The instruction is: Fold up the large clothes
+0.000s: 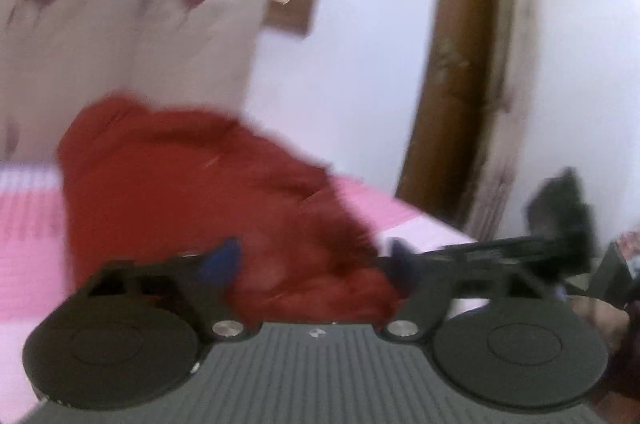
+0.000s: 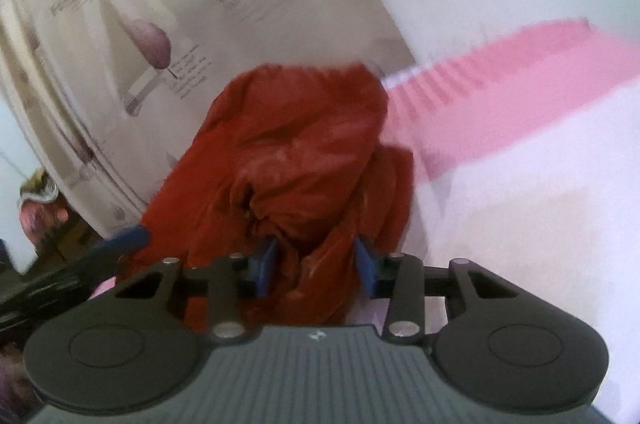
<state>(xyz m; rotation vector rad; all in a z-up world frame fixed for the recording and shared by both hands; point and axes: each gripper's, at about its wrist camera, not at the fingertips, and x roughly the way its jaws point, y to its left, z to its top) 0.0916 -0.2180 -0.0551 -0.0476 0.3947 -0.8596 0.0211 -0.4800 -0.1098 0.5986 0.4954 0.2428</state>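
Nearest your left lens, the left gripper (image 1: pixel 312 264) has red cloth bunched between its blue pads (image 1: pixel 222 258), jaws spread fairly wide; blur hides whether they actually press it. Your right gripper (image 2: pixel 316 262) also has a fold of the red garment (image 2: pixel 296 152) between its blue pads (image 2: pixel 262 266), jaws at a middling width, and I cannot tell whether they pinch. The garment is lifted in a crumpled heap, with the pink and white striped bedsheet (image 2: pixel 500 96) behind it. Beyond hang the floral curtain (image 2: pixel 132 36), the pale wall (image 1: pixel 368 56) and a wooden door frame (image 1: pixel 452 64).
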